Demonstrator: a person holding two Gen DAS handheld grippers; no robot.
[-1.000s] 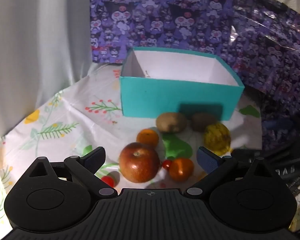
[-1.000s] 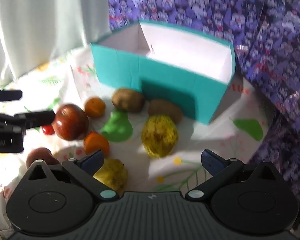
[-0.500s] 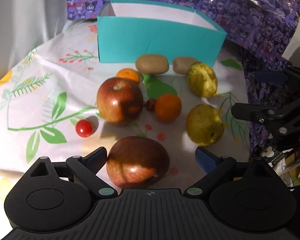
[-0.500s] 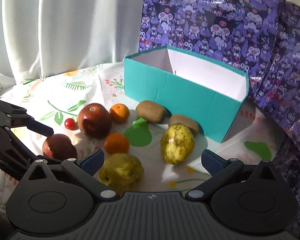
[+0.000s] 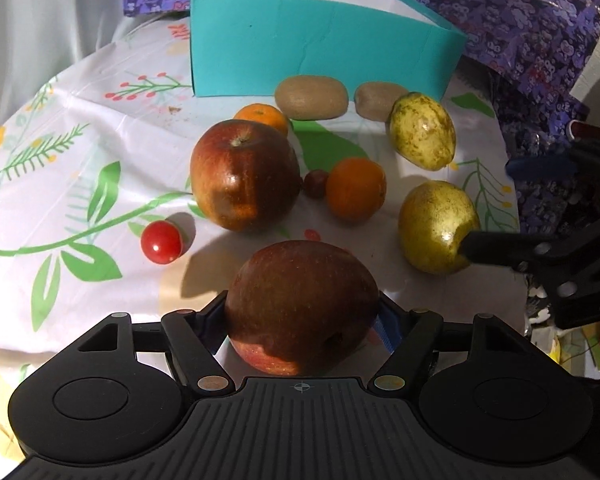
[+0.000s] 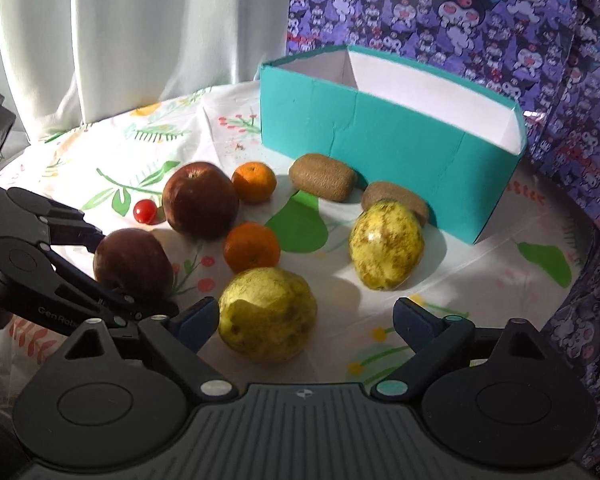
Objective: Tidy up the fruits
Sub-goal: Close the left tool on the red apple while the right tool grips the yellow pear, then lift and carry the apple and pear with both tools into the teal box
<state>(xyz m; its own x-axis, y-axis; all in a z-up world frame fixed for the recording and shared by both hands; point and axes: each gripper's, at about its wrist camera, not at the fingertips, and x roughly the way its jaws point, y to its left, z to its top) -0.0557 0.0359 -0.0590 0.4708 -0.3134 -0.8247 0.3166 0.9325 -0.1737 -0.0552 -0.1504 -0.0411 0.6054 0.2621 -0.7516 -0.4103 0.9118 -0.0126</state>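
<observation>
My left gripper [image 5: 302, 316] is shut on the near red apple [image 5: 302, 306], which rests on the floral cloth; it also shows in the right wrist view [image 6: 132, 264]. My right gripper [image 6: 306, 320] is open, with a yellow-green pear [image 6: 268, 314] between its fingers, untouched. A second red apple [image 5: 244, 174], two oranges [image 5: 356, 188] [image 5: 264, 118], two kiwis [image 5: 312, 98] [image 5: 380, 100], another pear [image 5: 422, 136], a cherry tomato [image 5: 161, 242] and a small dark fruit [image 5: 315, 183] lie before the empty teal box [image 5: 312, 44].
The round table has a floral cloth [image 5: 80, 160]. A white curtain [image 6: 120, 32] hangs at the back left and purple patterned wrap [image 6: 480, 12] behind and right of the box. The table edge drops off at the right.
My left gripper has moved forward and closed on the near red apple. My right gripper has advanced so the near pear now sits between its open fingers.
</observation>
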